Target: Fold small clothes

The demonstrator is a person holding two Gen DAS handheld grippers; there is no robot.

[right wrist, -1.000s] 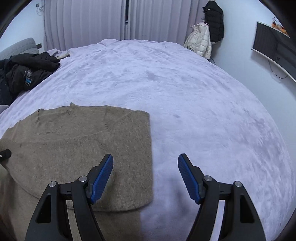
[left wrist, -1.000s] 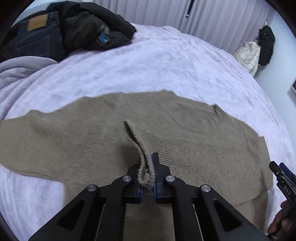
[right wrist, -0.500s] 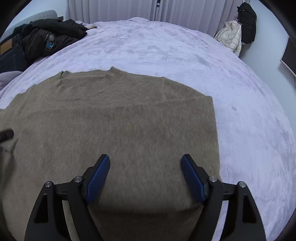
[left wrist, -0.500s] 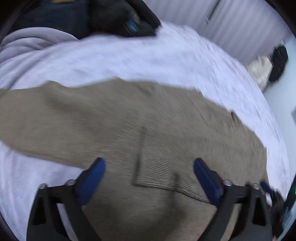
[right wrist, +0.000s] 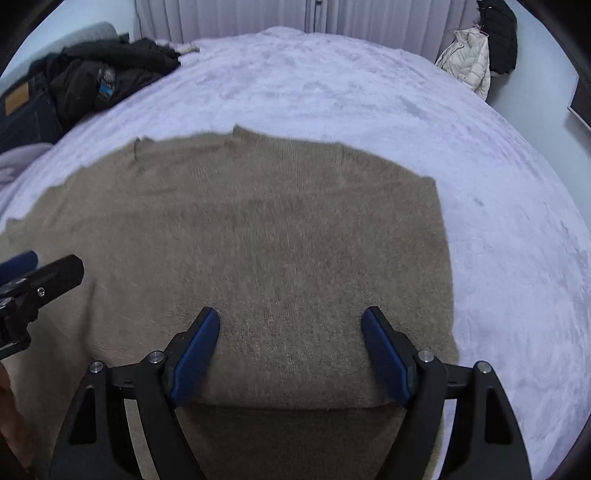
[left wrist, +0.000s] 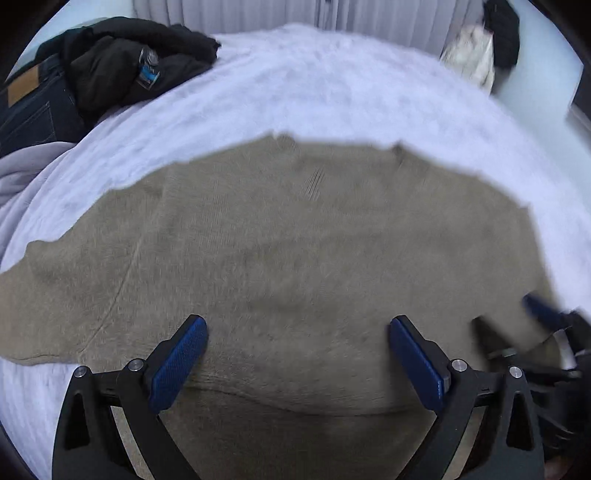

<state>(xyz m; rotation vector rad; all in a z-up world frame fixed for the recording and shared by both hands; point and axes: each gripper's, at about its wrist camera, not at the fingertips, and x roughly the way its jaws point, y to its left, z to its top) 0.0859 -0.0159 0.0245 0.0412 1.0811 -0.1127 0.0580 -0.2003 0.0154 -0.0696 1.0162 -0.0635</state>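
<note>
- The left gripper (left wrist: 297, 363) hangs over the tan sweater (left wrist: 295, 251) with its blue-padded fingers (left wrist: 177, 363) spread wide and nothing between them but the knit lying flat below.
- The right gripper (right wrist: 291, 356) stands likewise over the sweater (right wrist: 258, 240), its fingers (right wrist: 194, 356) well apart and gripping nothing.
- The sweater lies spread on the bed (left wrist: 332, 96), its pale lilac cover showing on the far side and to both sides of the fingers.
- Ahead of the left fingers the neckline (left wrist: 340, 147) lies at the sweater's far edge; off to their left a sleeve (left wrist: 44, 295) runs out over the cover.
- Just behind both pairs of fingers a folded edge (right wrist: 291, 406) crosses the knit, one layer lying on another.
- To the right of the right fingers the sweater ends in a straight side edge (right wrist: 445, 258) against the bed cover.
- In the left wrist view the other gripper shows blurred at the far right of the fingers; in the right wrist view the left gripper's tip (right wrist: 40, 273) shows at the far left.
- Far ahead and to the left of the fingers lies a heap of dark clothes (left wrist: 122, 62) with jeans (left wrist: 29, 103) beside it.
- Beyond the bed hang curtains (right wrist: 240, 14), and jackets (right wrist: 484, 48) hang at the far right.
</note>
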